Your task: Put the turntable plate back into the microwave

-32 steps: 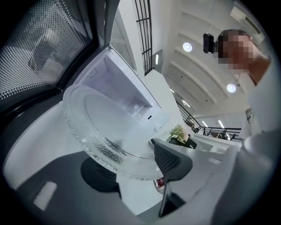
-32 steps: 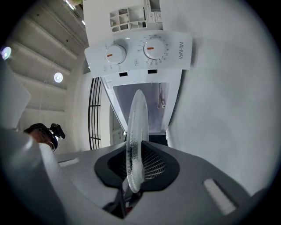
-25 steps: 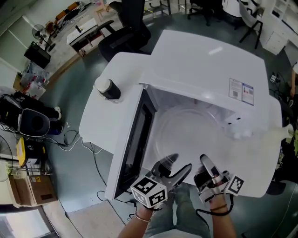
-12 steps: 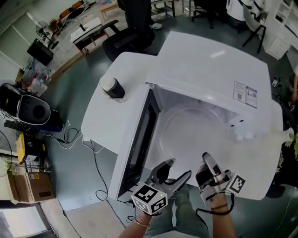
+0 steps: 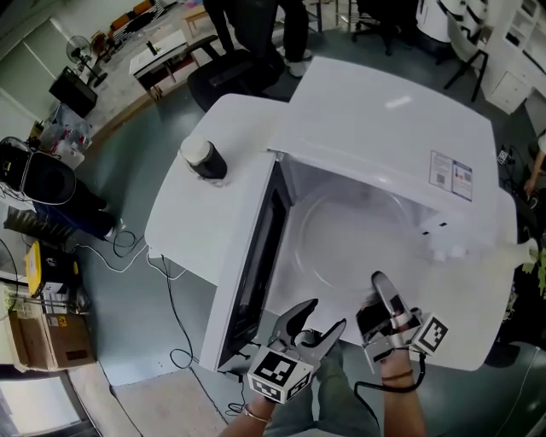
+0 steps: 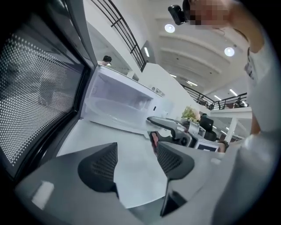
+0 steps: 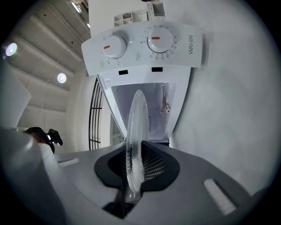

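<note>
The white microwave [image 5: 384, 111] stands with its door [image 5: 256, 247] swung open to the left. The clear glass turntable plate [image 5: 341, 230] lies flat at the mouth of the cavity. My right gripper [image 5: 381, 294] is shut on its near rim. In the right gripper view the plate [image 7: 134, 140] runs edge-on between the pads toward the cavity under the control panel [image 7: 140, 48]. My left gripper [image 5: 311, 317] hangs open just left of it, in front of the door's lower edge. Its jaws have just been closing a little, with nothing between them [image 6: 137, 162].
A black-and-white cup [image 5: 200, 160] stands on the white table [image 5: 188, 230] left of the microwave. The mesh door [image 6: 39, 88] is close on the left gripper's left side. An office chair [image 5: 226, 72] and a standing person [image 5: 256, 17] are behind the table.
The left gripper has drawn back slightly toward me and rolled a little. The right gripper and the plate have kept still. A person has stepped in by the chair at the back.
</note>
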Demonstrator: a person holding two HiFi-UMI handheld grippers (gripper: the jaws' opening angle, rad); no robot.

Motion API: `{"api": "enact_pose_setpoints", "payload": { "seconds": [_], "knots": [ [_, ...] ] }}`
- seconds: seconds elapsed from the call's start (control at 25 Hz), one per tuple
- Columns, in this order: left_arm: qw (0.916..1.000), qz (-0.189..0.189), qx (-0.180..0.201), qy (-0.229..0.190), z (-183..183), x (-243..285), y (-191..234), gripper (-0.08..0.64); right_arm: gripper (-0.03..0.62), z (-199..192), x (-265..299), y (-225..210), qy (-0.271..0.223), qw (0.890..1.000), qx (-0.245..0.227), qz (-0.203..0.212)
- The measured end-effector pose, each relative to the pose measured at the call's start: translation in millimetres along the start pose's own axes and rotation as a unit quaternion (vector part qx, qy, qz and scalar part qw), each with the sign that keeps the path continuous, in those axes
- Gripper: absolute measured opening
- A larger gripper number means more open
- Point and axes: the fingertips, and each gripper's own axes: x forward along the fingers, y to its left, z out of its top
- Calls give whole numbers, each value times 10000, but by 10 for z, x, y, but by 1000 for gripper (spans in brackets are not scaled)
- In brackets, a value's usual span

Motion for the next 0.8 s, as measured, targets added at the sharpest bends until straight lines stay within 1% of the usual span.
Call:
{"api": "enact_pose_setpoints", "payload": {
  "seconds": [0.12, 0.2, 0.32, 0.48, 0.6, 0.68, 0.8],
  "knots": [
    [9999, 37, 119, -15, -1, 0, 2, 248, 43, 27, 11, -23, -143, 9999, 67, 36],
    [9997, 84, 217, -16, -16, -3, 10, 207, 43, 43, 20, -38, -223, 9997, 97, 64],
    [9992, 200, 353, -59, -27, -7, 41, 150, 43, 66, 50, -53, -275, 9996, 2, 51],
    [9989, 374, 269, -86, -24, -16, 60, 89, 43, 81, 103, -49, -272, 9995, -145, 34],
    [9981, 460, 390, -105, -51, -12, 100, 55, 43, 88, 141, -52, -316, 9994, -147, 51],
    [9975, 565, 414, -128, -52, -2, 145, 18, 43, 103, 174, -71, -375, 9992, -133, 42],
    [9970, 667, 353, -162, -45, -4, 197, -2, 43, 114, 215, -115, -475, 9988, -116, -3]
  ]
}}
